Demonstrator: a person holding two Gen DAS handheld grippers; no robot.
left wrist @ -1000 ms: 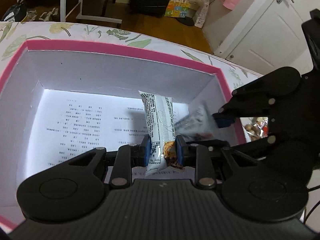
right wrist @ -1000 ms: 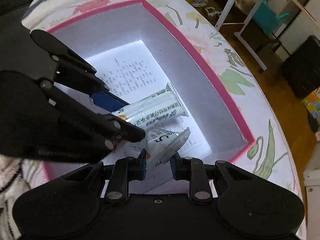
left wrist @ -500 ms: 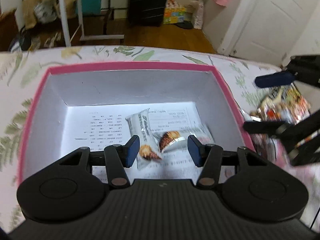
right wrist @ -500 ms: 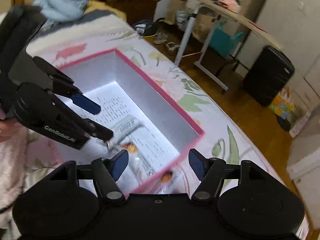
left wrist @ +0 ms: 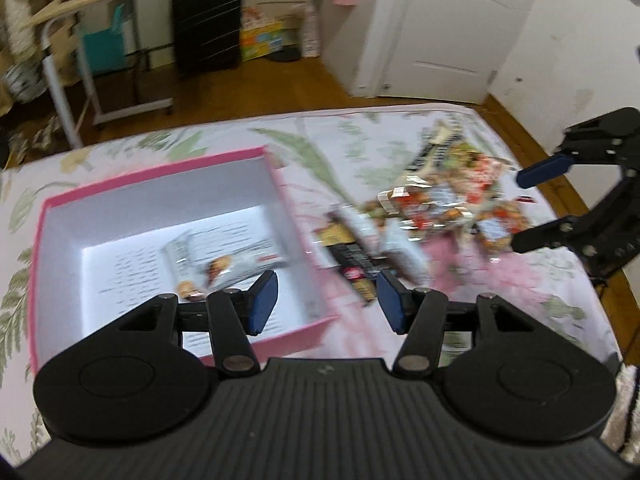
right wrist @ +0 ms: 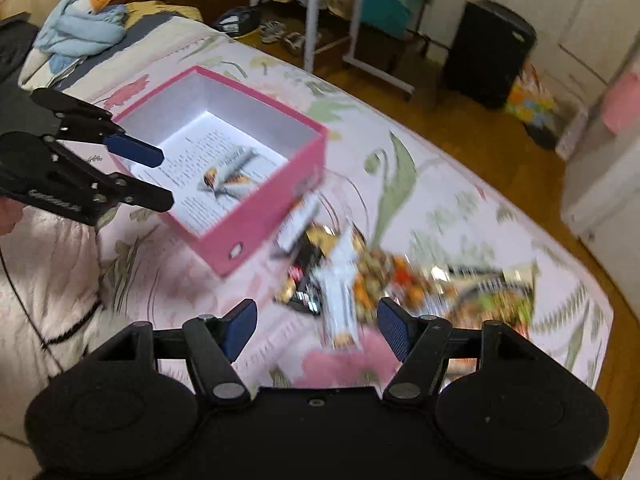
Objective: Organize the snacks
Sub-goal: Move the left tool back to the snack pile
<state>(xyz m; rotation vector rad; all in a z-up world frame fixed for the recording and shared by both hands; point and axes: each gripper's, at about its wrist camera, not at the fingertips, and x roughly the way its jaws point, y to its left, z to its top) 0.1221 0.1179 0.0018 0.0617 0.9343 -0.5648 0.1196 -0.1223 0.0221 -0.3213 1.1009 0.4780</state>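
A pink box (left wrist: 160,176) with a white inside stands on the flowered bed; it also shows in the right wrist view (right wrist: 276,196). Two snack bars (left wrist: 224,264) lie on its printed floor, also seen in the right wrist view (right wrist: 228,176). A blurred pile of loose snack packets (left wrist: 436,208) lies right of the box; it shows in the right wrist view (right wrist: 360,280) too. My left gripper (left wrist: 324,300) is open and empty above the box's right wall. My right gripper (right wrist: 314,324) is open and empty above the pile.
The bed's flowered cover (left wrist: 340,144) ends at a wooden floor (right wrist: 480,136). A black suitcase (left wrist: 206,24), a rolling side table (left wrist: 100,52) and a white door (left wrist: 452,28) stand beyond. A blue plush toy (right wrist: 80,28) lies at the bed's far left.
Both grippers let go of their snack bars, which now lie in the box. Both opened, rose and swung right toward the snack pile.
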